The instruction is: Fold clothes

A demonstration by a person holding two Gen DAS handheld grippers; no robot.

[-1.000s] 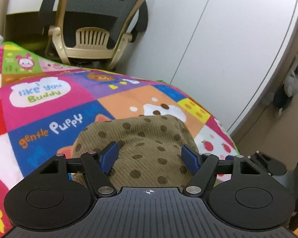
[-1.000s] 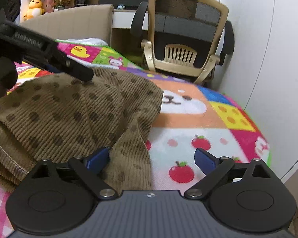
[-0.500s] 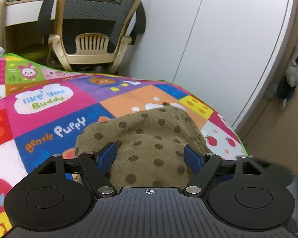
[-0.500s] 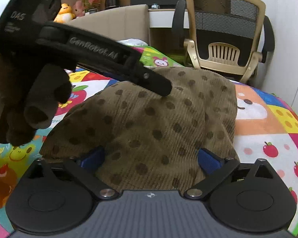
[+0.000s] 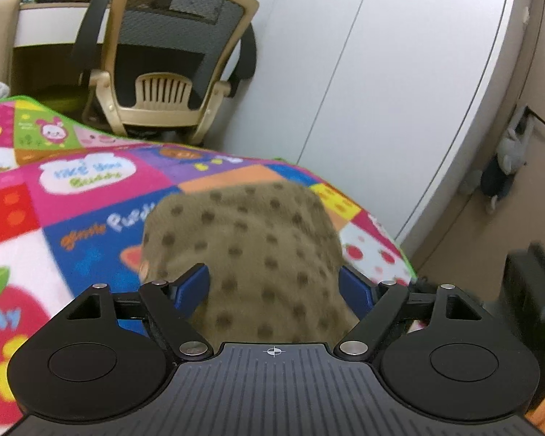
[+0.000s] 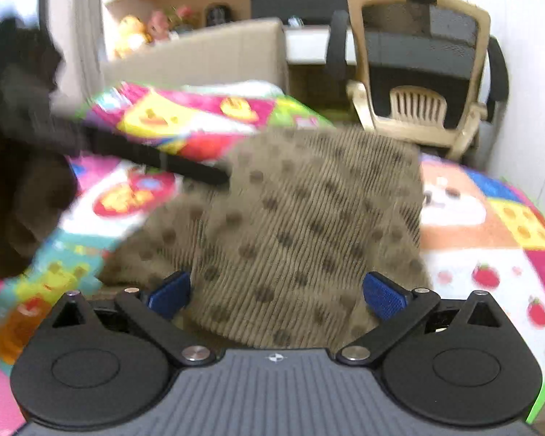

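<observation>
A brown corduroy garment with dark dots (image 5: pixel 250 247) lies on a bright patchwork mat (image 5: pixel 72 210). My left gripper (image 5: pixel 274 285) is open, its blue pads either side of the cloth's near part. In the right wrist view the same garment (image 6: pixel 309 225) stands raised and fills the middle. My right gripper (image 6: pixel 276 294) is open with the cloth between its pads. The other gripper's black finger (image 6: pixel 156 160) reaches the garment's upper left edge there. That view is blurred.
A beige and black office chair (image 5: pixel 170 72) stands beyond the mat's far edge, also in the right wrist view (image 6: pixel 425 83). White cabinet doors (image 5: pixel 399 83) run along the right. A beige headboard (image 6: pixel 200 54) and toys stand at the back left.
Both grippers have swung left and risen over the mat. The garment has been drawn up and over, and now fills the space between the right gripper's pads.
</observation>
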